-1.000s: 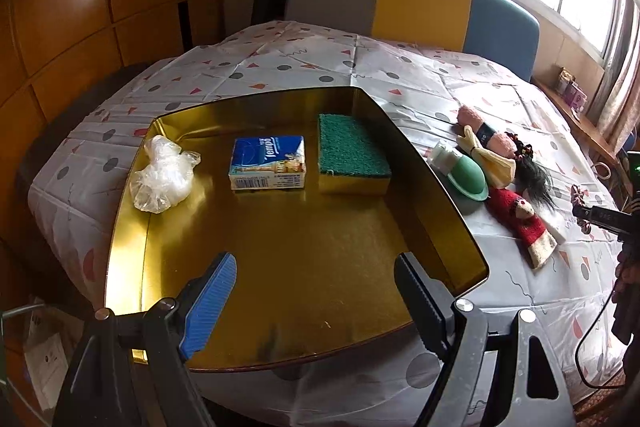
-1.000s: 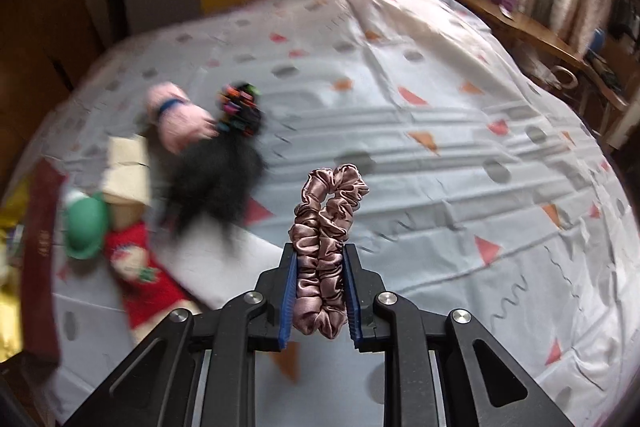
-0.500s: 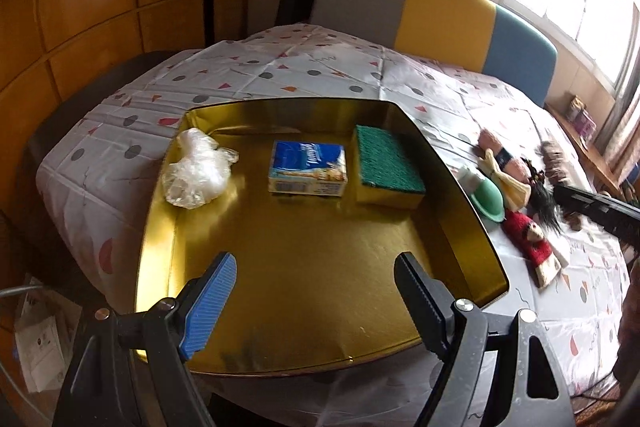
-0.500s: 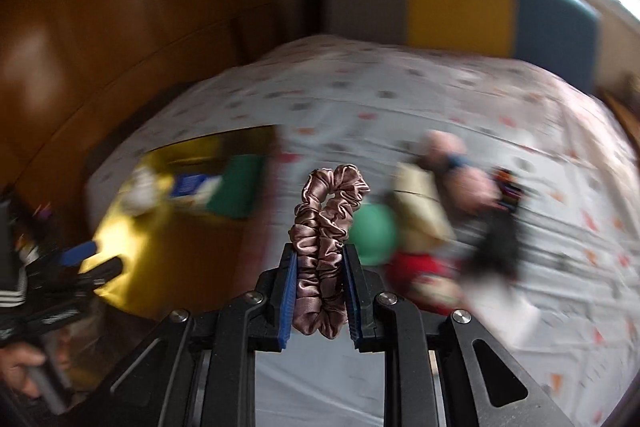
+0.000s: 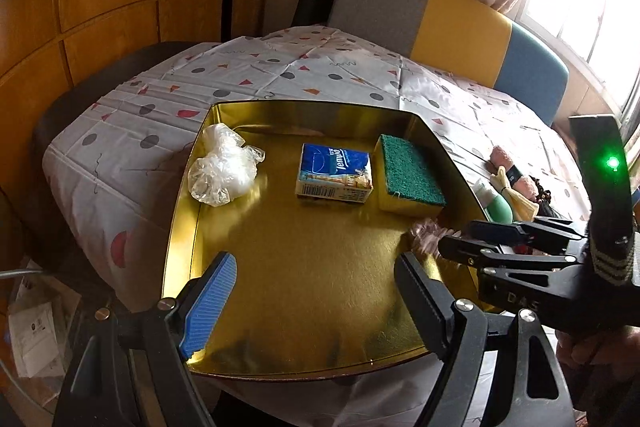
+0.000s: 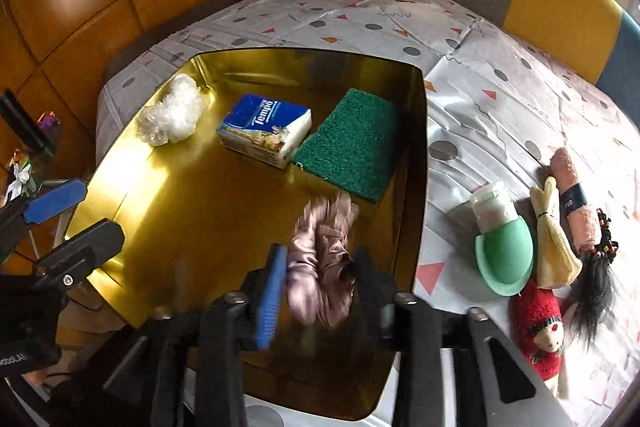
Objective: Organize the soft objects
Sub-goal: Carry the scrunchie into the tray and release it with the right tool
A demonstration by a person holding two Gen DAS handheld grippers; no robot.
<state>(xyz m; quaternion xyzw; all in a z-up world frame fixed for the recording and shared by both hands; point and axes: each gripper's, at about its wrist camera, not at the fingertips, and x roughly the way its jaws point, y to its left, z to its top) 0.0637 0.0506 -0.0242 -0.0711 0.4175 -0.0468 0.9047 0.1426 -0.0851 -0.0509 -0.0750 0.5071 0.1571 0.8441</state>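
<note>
A gold tray (image 6: 180, 211) lies on the patterned tablecloth and holds a crumpled clear plastic bag (image 6: 170, 115), a blue tissue pack (image 6: 264, 127) and a green sponge (image 6: 352, 143). My right gripper (image 6: 320, 255) hangs over the tray's near right part, and its jaws are opening. The pink satin scrunchie (image 6: 320, 263) sits loose and blurred between them, tilted, and the pads no longer squeeze it. In the left wrist view the scrunchie (image 5: 424, 231) pokes out ahead of the right gripper (image 5: 452, 243). My left gripper (image 5: 316, 263) stands open and empty over the tray's near edge.
On the cloth right of the tray lie a mint green bottle (image 6: 504, 251), a cream bow (image 6: 552, 227), a rolled pink towel (image 6: 576, 203), a black hair piece (image 6: 596, 287) and a red doll (image 6: 540, 331). A grey, yellow and blue chair back (image 5: 452, 23) stands behind the table.
My right gripper swung left from the cloth to above the tray with the scrunchie. Its jaws have spread and the scrunchie has loosened. The left gripper drifted slightly and stayed open.
</note>
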